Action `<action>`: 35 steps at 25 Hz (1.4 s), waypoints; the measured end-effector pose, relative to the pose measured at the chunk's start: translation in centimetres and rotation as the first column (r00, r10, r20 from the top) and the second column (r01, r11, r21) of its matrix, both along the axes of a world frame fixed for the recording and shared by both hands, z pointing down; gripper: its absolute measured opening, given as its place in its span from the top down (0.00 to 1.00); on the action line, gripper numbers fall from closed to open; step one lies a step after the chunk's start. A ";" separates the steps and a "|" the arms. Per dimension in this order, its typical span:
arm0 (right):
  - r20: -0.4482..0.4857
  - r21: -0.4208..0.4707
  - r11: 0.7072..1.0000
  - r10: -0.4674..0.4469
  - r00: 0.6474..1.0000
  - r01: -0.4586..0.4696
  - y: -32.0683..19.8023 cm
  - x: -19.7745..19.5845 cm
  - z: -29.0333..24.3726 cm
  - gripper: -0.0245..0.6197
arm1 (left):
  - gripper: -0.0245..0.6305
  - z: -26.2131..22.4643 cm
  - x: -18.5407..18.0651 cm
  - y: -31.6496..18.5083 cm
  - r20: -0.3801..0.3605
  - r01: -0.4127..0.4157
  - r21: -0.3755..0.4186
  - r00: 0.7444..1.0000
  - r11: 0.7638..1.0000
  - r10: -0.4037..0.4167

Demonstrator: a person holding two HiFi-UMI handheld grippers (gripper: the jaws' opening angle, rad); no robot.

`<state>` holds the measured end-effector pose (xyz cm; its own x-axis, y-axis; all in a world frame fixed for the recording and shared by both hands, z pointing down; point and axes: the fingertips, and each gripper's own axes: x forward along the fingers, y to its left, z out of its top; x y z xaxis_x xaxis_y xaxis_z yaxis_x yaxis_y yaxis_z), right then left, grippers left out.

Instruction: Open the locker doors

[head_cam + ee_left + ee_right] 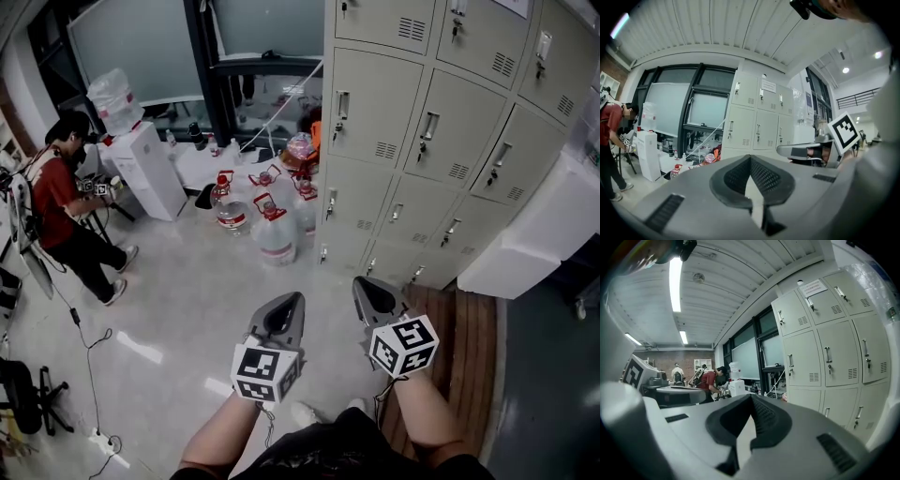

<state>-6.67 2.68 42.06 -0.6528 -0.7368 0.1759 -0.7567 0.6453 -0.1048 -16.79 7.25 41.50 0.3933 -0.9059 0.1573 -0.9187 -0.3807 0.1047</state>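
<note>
The beige lockers (422, 122) stand at the upper right, every door in view closed, each with a small handle and a vent. They also show in the left gripper view as lockers (757, 122) straight ahead, and in the right gripper view as lockers (825, 348) to the right. Both grippers are held low in front of the person, side by side and well short of the doors. My left gripper (292, 300) (750, 158) is shut and holds nothing. My right gripper (362, 284) (751, 397) is also shut and holds nothing.
Several water jugs (272, 230) stand on the floor just left of the lockers. A white water dispenser (150, 169) and a person in a red shirt (66, 216) are at the left. A white cabinet (534, 244) juts out at the right. Cables (89, 356) lie on the floor.
</note>
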 end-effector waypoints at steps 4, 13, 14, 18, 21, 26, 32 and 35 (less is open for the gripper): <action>0.006 -0.006 1.000 -0.013 1.000 0.013 -0.9 -2.2 0.5 0.96 | 0.96 0.3 -1.8 -0.2 0.001 0.010 0.005 1.000 1.000 -0.010; 0.009 -0.014 0.999 -0.031 0.999 0.031 -4.1 -4.9 1.6 0.96 | 0.96 1.0 -3.6 -2.7 -0.015 0.010 0.022 1.000 1.000 -0.009; 0.010 -0.011 1.000 -0.028 1.000 0.028 -4.8 -5.1 1.7 0.96 | 0.96 1.0 -3.6 -3.3 -0.012 0.006 0.027 1.000 1.000 -0.005; 0.010 0.008 1.000 -0.012 1.000 0.012 -7.6 -5.7 1.7 0.96 | 0.96 0.7 -3.9 -5.9 0.001 -0.010 0.044 1.000 0.999 0.010; 0.007 0.014 1.000 -0.003 1.000 0.003 -9.8 -6.1 1.8 0.96 | 0.96 0.5 -4.2 -8.2 0.008 -0.015 0.056 1.000 0.998 0.015; 0.007 0.014 1.000 0.005 1.000 -0.005 -13.8 -6.4 2.4 0.96 | 0.96 0.9 -4.5 -12.1 0.005 -0.023 0.064 1.000 0.998 0.023; 0.002 0.002 1.000 0.017 1.000 -0.017 -20.0 -6.4 3.6 0.96 | 0.96 1.7 -4.6 -18.0 0.008 -0.030 0.067 1.000 0.997 0.030; 0.001 -0.006 1.000 0.019 1.000 -0.019 -23.3 -6.3 4.3 0.96 | 0.96 2.0 -4.5 -21.4 0.008 -0.036 0.073 0.999 0.997 0.035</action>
<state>-12.93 -20.65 46.33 -0.6392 -0.7478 0.1798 -0.7684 0.6306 -0.1093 -21.27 -14.18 43.50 0.4245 -0.9006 0.0938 -0.9052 -0.4195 0.0688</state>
